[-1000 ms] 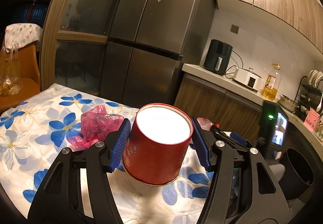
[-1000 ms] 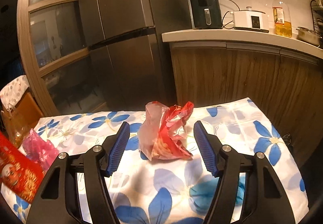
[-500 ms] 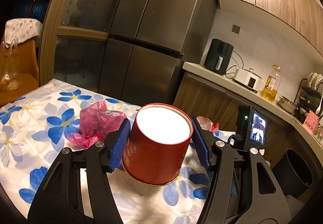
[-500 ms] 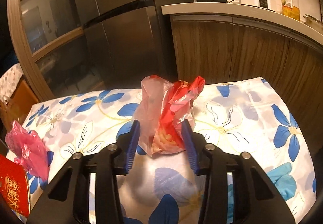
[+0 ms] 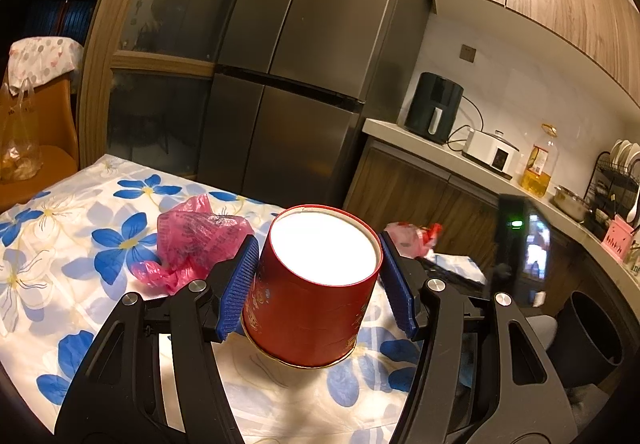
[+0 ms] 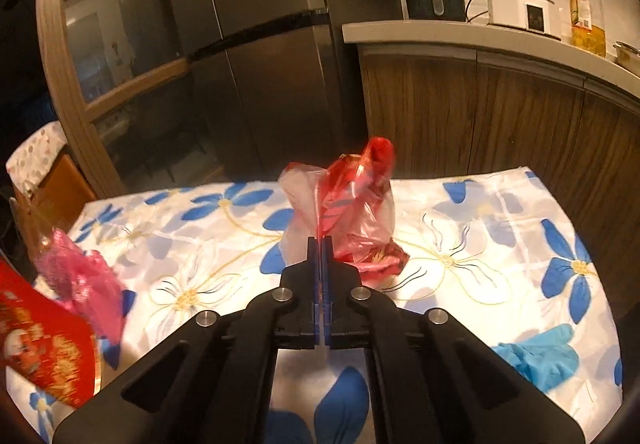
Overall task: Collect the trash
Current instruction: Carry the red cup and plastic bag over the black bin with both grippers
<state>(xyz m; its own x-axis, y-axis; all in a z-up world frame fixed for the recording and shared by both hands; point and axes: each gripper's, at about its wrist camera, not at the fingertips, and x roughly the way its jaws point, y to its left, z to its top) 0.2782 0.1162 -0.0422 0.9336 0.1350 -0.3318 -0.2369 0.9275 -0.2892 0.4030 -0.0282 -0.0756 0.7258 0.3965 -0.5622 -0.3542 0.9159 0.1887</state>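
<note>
My left gripper (image 5: 320, 284) is shut on a red cylindrical tub (image 5: 312, 296) with a white inside, held tilted above the floral tablecloth (image 5: 80, 244). A crumpled pink plastic bag (image 5: 192, 244) lies on the cloth left of the tub. In the right wrist view my right gripper (image 6: 320, 244) is shut on a red and clear plastic bag (image 6: 348, 211), whose thin film is pinched between the blue pads. The same bag (image 5: 412, 240) shows past the tub in the left wrist view. The tub (image 6: 44, 348) and the pink bag (image 6: 80, 280) appear at the right wrist view's left edge.
A blue glove (image 6: 536, 356) lies on the cloth at the right. A steel fridge (image 5: 300, 63) and a wooden counter (image 6: 500, 111) with appliances stand behind the table. An orange chair (image 5: 36, 147) with a bag is far left. A black bin (image 5: 588, 332) sits at the lower right.
My right gripper has closed from wide open onto the red and clear bag. The left gripper keeps its hold on the tub, nearly still.
</note>
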